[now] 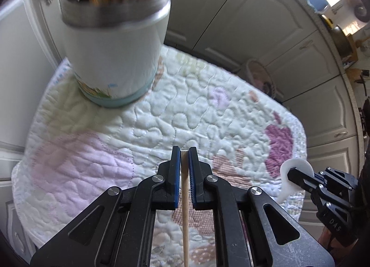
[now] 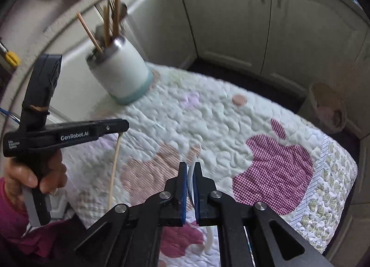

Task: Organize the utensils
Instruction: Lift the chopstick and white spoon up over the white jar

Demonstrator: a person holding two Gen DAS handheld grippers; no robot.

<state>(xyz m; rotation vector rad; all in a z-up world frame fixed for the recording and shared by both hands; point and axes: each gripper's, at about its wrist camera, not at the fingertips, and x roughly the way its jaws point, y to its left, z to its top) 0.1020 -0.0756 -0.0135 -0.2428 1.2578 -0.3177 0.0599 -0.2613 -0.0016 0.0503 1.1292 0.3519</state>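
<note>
Left gripper [image 1: 184, 151] clamped on a chopstick [image 1: 185, 209], right gripper [image 2: 191, 167] clamped on a white spoon [image 1: 294, 180], both above the quilt [image 1: 161, 109], holder [image 1: 115, 54] standing at its far corner.

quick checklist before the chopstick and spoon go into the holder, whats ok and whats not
1. Left tool clamped on the wooden chopstick: ok.
2. Right tool clamped on the white spoon: ok.
3. Utensil holder upright on the quilted cloth: ok.
4. Free room inside the holder: cannot tell, many chopsticks already crowd its mouth.
5. Both tools lined up over the holder opening: not ok, both sit well short of it.
6. Chopstick hangs free, not touching the cloth: cannot tell.
</note>
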